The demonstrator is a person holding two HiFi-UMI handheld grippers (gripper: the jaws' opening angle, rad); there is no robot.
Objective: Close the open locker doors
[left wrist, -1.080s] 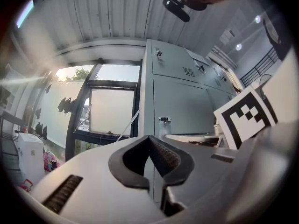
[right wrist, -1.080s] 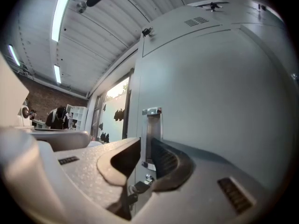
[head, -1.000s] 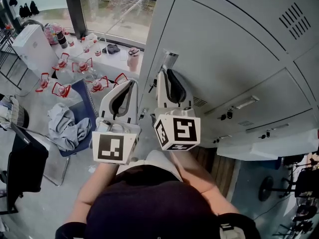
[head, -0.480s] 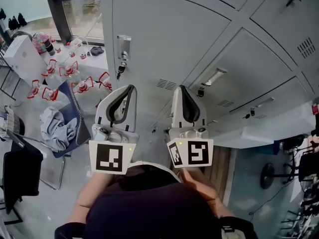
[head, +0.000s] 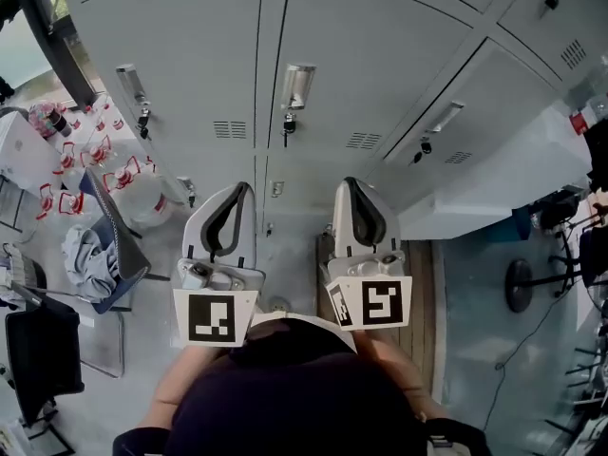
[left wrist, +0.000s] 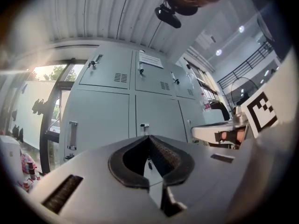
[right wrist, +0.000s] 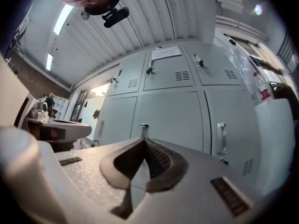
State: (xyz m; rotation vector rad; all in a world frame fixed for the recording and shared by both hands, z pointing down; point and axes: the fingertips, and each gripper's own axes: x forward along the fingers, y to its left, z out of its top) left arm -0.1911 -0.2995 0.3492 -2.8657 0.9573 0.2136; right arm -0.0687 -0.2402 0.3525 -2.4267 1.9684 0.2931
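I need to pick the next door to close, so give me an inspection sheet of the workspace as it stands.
Surface: grey floor; wooden strip by the lockers at right.
Job's things: locker doors straight ahead are all shut. A pale slab juts from the row at right; it may be an open door, cannot tell.
Clutter: bottles with red handles, crumpled grey cloth and black chair, all at left.
Grippers: left gripper and right gripper are both shut, empty and not touching the doors.
Cables: one thin cable on the floor at right.
Surroundings: window at far left; black round stand base at right.
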